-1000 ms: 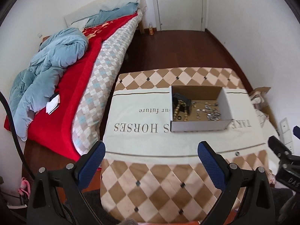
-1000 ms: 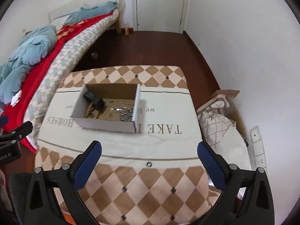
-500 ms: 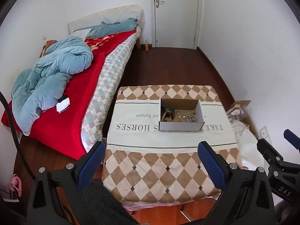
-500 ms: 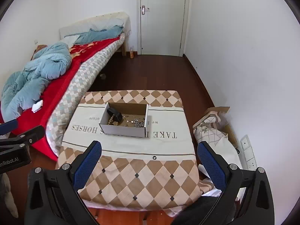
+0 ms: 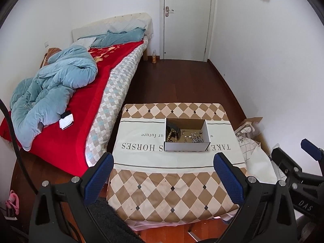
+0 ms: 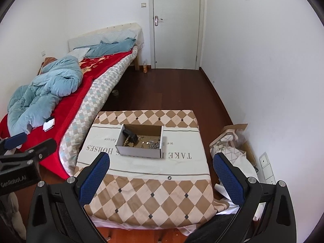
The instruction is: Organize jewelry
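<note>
An open cardboard box stands in the middle of a low table covered with a checked cloth. Inside it lie a wooden bead string, a small black item and a heap of small silver jewelry. My left gripper is open and empty, well back from the table and high above its near edge. My right gripper is open and empty too, equally far back. Each gripper shows at the edge of the other's view.
A bed with a red blanket and a blue duvet runs along the left of the table. A cardboard box with cloth sits on the floor at the right wall. A closed white door is at the far end.
Both grippers have pulled back and up from the table, so the box looks much smaller and farther away. Both have stayed open and empty.
</note>
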Demonstrator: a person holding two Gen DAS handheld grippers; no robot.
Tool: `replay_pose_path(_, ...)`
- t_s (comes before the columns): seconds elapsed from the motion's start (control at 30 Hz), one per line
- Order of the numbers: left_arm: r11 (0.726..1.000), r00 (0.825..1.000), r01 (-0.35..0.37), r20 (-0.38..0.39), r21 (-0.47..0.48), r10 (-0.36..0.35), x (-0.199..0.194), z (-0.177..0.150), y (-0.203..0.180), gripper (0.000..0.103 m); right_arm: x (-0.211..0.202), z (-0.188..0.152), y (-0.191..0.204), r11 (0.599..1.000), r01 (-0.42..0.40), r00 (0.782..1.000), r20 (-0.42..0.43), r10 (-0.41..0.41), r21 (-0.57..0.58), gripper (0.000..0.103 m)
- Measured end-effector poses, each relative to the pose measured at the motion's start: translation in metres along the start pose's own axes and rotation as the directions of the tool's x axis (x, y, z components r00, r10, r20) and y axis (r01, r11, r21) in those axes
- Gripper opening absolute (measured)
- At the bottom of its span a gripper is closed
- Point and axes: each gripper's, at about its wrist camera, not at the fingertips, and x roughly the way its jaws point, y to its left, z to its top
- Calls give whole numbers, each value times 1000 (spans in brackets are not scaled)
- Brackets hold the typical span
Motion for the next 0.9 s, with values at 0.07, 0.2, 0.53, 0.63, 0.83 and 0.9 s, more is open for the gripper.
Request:
replay_pose_path(0.07, 1000, 1000, -4, -7, -5, 4, 9, 4, 0, 100, 10, 5, -2, 1000, 7, 1000, -8, -7, 3, 103)
replay_pose_path(0.2, 1000, 1000, -25, -14, -7, 25, 32, 17, -2, 100, 36, 16, -4, 1000, 22, 1000, -22, -22, 2, 103)
replay_pose_path(0.53, 998, 997, -68, -48, -9, 67, 93, 47, -3, 101, 102, 42, 2, 1000, 25, 997, -66, -26, -19, 103)
replay_pose_path(0.63, 997, 995, -79, -68, -6, 78, 114, 51, -3, 101, 122, 47, 5, 999, 29, 997, -72, -32, -37, 103)
replay_pose_path(0.83, 995, 989, -97, -112, -4, 96, 149, 51, 0, 101, 154, 48, 6, 998, 41, 993, -111, -46, -50, 103)
replay_pose_path(0.9, 995, 988, -96, -124, -7, 94, 155, 50, 2, 101, 162, 47, 5, 998, 46, 991, -123, -53, -53, 103)
